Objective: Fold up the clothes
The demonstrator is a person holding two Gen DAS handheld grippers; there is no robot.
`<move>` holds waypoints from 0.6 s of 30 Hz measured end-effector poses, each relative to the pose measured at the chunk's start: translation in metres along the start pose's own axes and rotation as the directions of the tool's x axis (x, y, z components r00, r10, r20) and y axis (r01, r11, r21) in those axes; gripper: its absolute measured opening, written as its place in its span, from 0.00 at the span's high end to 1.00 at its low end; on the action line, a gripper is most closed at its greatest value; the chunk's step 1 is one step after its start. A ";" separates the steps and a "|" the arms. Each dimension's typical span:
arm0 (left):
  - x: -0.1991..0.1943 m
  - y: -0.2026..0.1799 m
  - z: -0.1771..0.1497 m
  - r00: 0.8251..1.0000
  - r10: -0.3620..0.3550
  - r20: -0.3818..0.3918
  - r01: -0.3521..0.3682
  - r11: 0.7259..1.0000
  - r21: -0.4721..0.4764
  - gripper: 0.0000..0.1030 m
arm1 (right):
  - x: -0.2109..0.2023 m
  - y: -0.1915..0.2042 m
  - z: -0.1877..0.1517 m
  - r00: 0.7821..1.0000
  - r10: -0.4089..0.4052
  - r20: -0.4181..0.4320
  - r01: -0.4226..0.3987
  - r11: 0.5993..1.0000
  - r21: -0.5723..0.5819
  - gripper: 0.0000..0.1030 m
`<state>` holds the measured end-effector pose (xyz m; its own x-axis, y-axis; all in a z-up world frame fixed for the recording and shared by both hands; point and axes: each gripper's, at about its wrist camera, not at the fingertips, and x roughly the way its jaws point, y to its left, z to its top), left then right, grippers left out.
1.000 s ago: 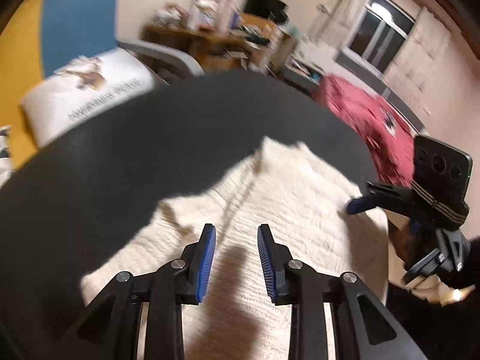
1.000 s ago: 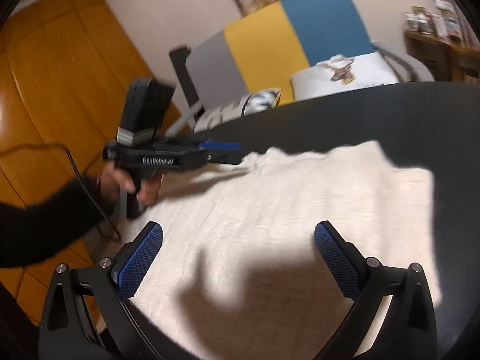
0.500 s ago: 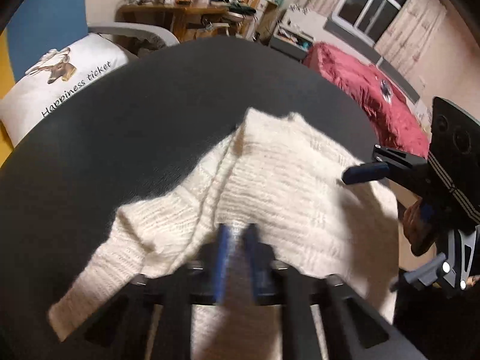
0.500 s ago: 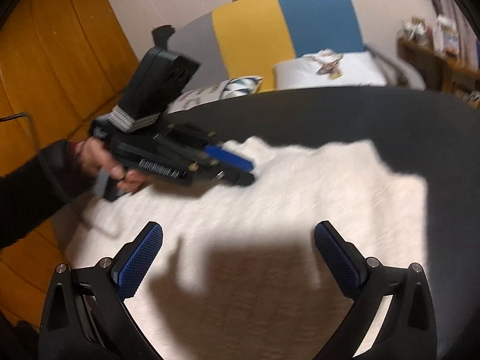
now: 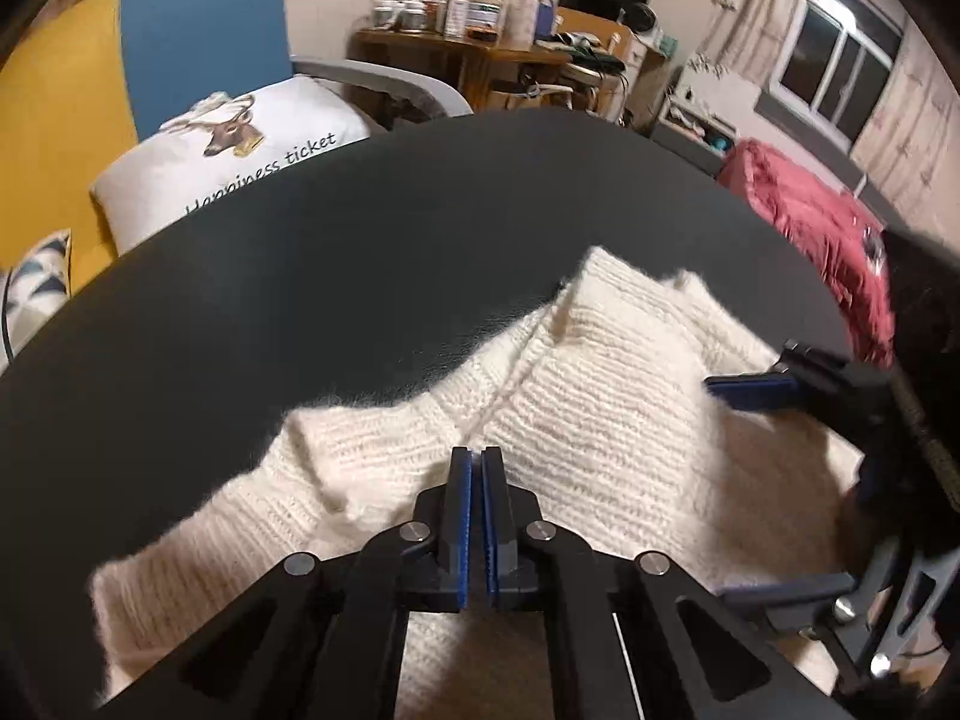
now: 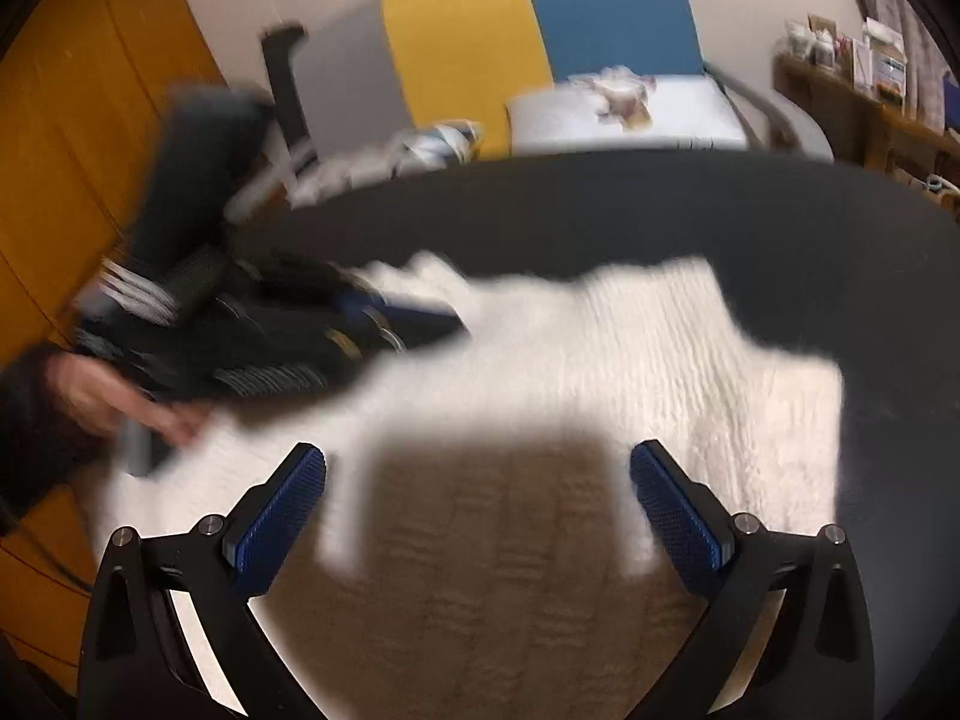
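Observation:
A cream knit sweater (image 5: 600, 420) lies spread on a round black table (image 5: 300, 312). My left gripper (image 5: 477, 462) is shut on a pinch of the sweater near a seam, and the knit puckers toward its tips. In the right wrist view the sweater (image 6: 630, 360) fills the middle, and the left gripper (image 6: 420, 318), blurred and held by a hand (image 6: 102, 402), sits at the sweater's left edge. My right gripper (image 6: 477, 492) hangs open just above the near part of the sweater, nothing between its blue pads. The right gripper (image 5: 768, 492) also shows at the right of the left wrist view.
Behind the table (image 6: 600, 210) stands a yellow and blue chair (image 5: 198, 42) with a white deer-print pillow (image 5: 228, 150). A cluttered wooden desk (image 5: 480, 60) is further back. A red blanket (image 5: 822, 240) lies at the right, under a window.
My left gripper went from open to shut on the sweater, and the knit bunched toward it. My right gripper sank closer to the sweater and stayed open.

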<state>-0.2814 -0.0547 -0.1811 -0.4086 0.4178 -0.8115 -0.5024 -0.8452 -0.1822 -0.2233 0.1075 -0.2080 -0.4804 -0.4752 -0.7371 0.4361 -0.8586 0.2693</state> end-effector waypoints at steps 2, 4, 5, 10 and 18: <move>-0.007 0.006 0.001 1.000 0.001 0.016 0.000 0.999 -0.042 0.94 | -0.004 -0.005 0.000 1.000 0.016 0.025 -0.017 0.999 0.031 0.00; -0.021 0.013 0.000 0.999 -0.001 0.053 0.005 0.996 -0.088 0.89 | -0.006 -0.011 -0.002 0.999 0.006 0.033 -0.009 0.997 0.072 0.00; -0.033 0.016 -0.004 0.996 -0.031 0.087 0.040 0.993 -0.107 0.88 | -0.007 -0.012 -0.002 0.999 -0.002 0.034 -0.001 0.997 0.081 0.00; -0.085 0.025 -0.041 0.982 -0.029 0.189 0.059 0.986 -0.156 0.84 | -0.010 0.020 0.010 1.000 -0.013 0.019 0.015 0.995 -0.103 0.00; -0.091 0.061 -0.109 0.985 0.023 0.169 0.038 0.937 -0.348 0.81 | 0.050 0.017 0.035 0.996 -0.037 -0.080 0.030 0.996 -0.087 0.00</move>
<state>-0.1921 -0.1811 -0.1785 -0.5427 0.4490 -0.7099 -0.2207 -0.8917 -0.3952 -0.2672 0.0627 -0.2186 -0.4339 -0.4266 -0.7936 0.4861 -0.8525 0.1925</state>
